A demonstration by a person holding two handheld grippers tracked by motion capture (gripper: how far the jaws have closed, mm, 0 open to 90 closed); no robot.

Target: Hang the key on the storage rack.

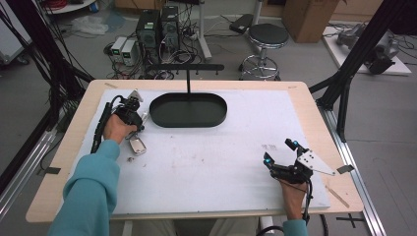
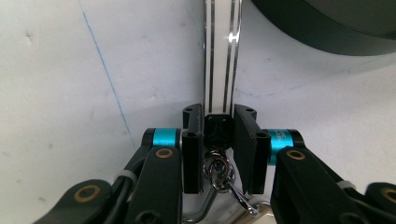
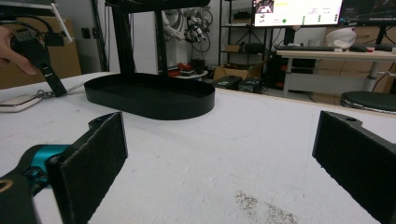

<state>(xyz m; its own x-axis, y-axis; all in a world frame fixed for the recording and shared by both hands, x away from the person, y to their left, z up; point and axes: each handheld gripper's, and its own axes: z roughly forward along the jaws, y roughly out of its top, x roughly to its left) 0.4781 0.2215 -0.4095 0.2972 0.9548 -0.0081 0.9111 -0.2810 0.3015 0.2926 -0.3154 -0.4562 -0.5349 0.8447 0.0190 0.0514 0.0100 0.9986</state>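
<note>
The right gripper (image 3: 219, 163) had its two black jaws spread wide, nothing between them, low over the white table (image 3: 224, 135). Faint grey smudges (image 3: 266, 207) marked the surface just ahead of the jaws. Farther off sat a black oval tray (image 3: 149, 98) with a black stand (image 3: 123, 37) rising from it. At far left a hand (image 3: 11, 51) held the other gripper (image 3: 39, 56), tilted down beside a pale key fob (image 3: 18, 102) lying flat. A lit monitor (image 3: 296, 11) and desk (image 3: 336, 53) stood behind.
</note>
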